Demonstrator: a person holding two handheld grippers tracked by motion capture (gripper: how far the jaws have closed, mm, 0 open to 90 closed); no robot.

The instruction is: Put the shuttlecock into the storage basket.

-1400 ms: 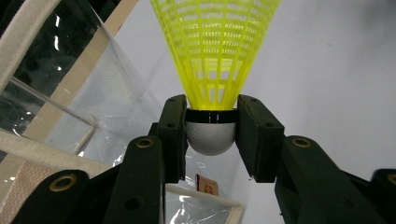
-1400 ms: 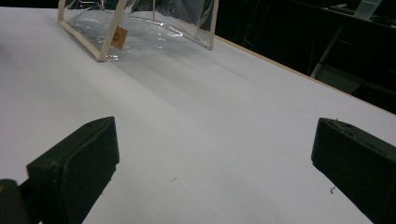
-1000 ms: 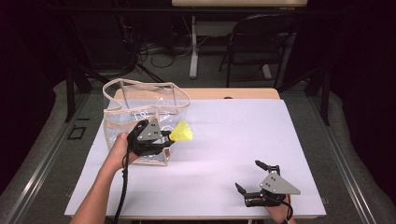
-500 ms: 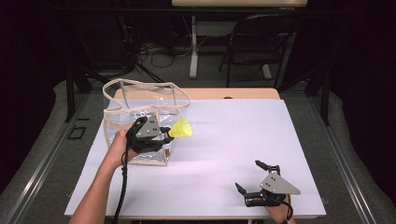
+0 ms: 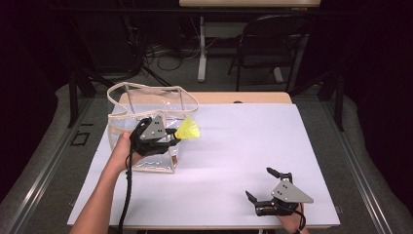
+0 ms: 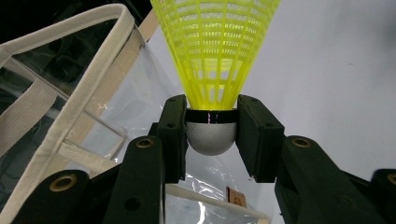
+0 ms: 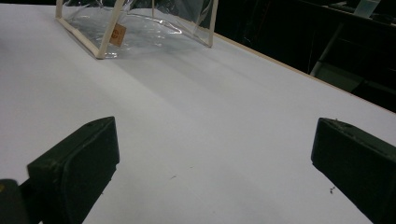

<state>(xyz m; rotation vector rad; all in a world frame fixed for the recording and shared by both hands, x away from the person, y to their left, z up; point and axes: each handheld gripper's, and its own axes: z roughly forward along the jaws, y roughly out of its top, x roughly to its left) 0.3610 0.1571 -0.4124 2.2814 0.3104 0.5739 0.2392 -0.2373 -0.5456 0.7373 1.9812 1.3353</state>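
A yellow shuttlecock [image 5: 188, 129] with a white cork tip [image 6: 210, 137] is clamped by its base in my left gripper [image 5: 171, 138], which is shut on it. The gripper holds it in the air next to the right upper corner of a clear plastic bag with cream trim [image 5: 146, 95], skirt pointing right. In the left gripper view the bag's rim [image 6: 88, 79] runs along the left, close to the shuttlecock [image 6: 215, 51]. My right gripper [image 5: 259, 184] rests low near the table's front right, jaws wide open with nothing between them; its fingers [image 7: 77, 163] frame bare table.
The white table top [image 5: 243, 141] stretches between the two grippers. The bag [image 7: 135, 23] stands at the far left in the right gripper view. A black chair [image 5: 270, 44] and desk legs stand beyond the table's far edge.
My left gripper has lifted the shuttlecock slightly up and toward the bag's upper rim. The right gripper has stayed where it was.
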